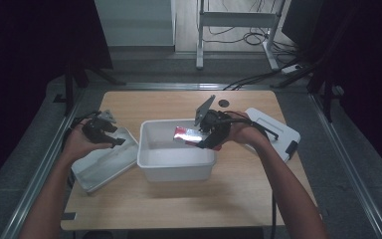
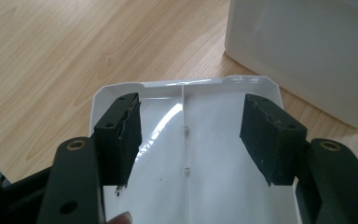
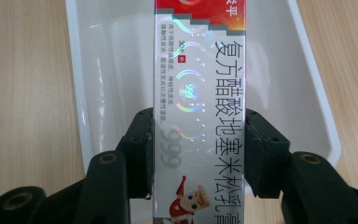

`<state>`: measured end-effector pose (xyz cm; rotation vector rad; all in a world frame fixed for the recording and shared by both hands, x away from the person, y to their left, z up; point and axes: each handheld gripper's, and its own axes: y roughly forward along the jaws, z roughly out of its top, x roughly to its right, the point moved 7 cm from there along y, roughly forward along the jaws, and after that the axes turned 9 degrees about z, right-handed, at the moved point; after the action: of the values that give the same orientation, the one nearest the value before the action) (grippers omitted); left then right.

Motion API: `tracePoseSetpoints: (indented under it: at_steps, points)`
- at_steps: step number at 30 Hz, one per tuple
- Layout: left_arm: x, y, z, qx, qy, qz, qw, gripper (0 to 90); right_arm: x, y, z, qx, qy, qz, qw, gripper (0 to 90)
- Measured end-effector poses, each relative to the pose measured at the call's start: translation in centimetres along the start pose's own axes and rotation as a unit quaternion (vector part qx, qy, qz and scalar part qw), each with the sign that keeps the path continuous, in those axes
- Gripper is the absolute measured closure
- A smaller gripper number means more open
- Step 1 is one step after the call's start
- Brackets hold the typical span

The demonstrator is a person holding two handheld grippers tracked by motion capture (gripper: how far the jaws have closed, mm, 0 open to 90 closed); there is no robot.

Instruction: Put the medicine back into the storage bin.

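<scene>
My right gripper (image 1: pixel 205 139) is shut on a long silver and red carton (image 1: pixel 187 135) and holds it over the right half of the white plastic bin (image 1: pixel 175 167). In the right gripper view the carton (image 3: pixel 199 107) runs up between both pads, with printed characters and a small cartoon figure, and the bin's inside (image 3: pixel 112 70) lies below it. My left gripper (image 1: pixel 110 133) hovers open over the white lid (image 1: pixel 104 167) left of the bin. In the left gripper view its jaws (image 2: pixel 189 140) stand wide apart above the lid (image 2: pixel 200 186), nothing between them.
A white flat case (image 1: pixel 273 132) lies on the wooden table (image 1: pixel 179 199) right of the bin, behind my right hand. A small black round spot (image 1: pixel 223 103) marks the table's far side. The bin's wall (image 2: pixel 307 51) stands close to the lid's far corner.
</scene>
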<state>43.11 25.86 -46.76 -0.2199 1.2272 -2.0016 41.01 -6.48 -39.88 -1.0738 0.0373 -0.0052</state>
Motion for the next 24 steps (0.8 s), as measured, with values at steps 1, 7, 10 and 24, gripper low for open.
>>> tracePoseSetpoints:
  at_steps: [1, 7, 10, 24]
  points:
    - [0.0, -0.1, 0.0, -0.001, 0.0, 0.001, 1.0, 38.5, -0.1, 0.1, 0.2, 0.001, -0.002, 0.0, 1.0, 50.4]
    - [-0.2, -0.2, -0.3, -0.004, -0.001, 0.003, 1.0, 38.6, -0.3, 0.5, 1.2, 0.001, -0.008, 0.008, 0.9999, 50.4]
    - [-0.2, -0.2, -0.3, -0.003, -0.001, 0.003, 1.0, 38.6, -0.5, 0.7, 1.6, -0.006, -0.01, 0.011, 0.9999, 50.4]
    - [0.0, 0.1, -0.6, -0.003, -0.002, 0.0, 1.0, 38.6, -0.8, 1.5, 2.2, -0.02, -0.013, 0.011, 0.9997, 50.4]
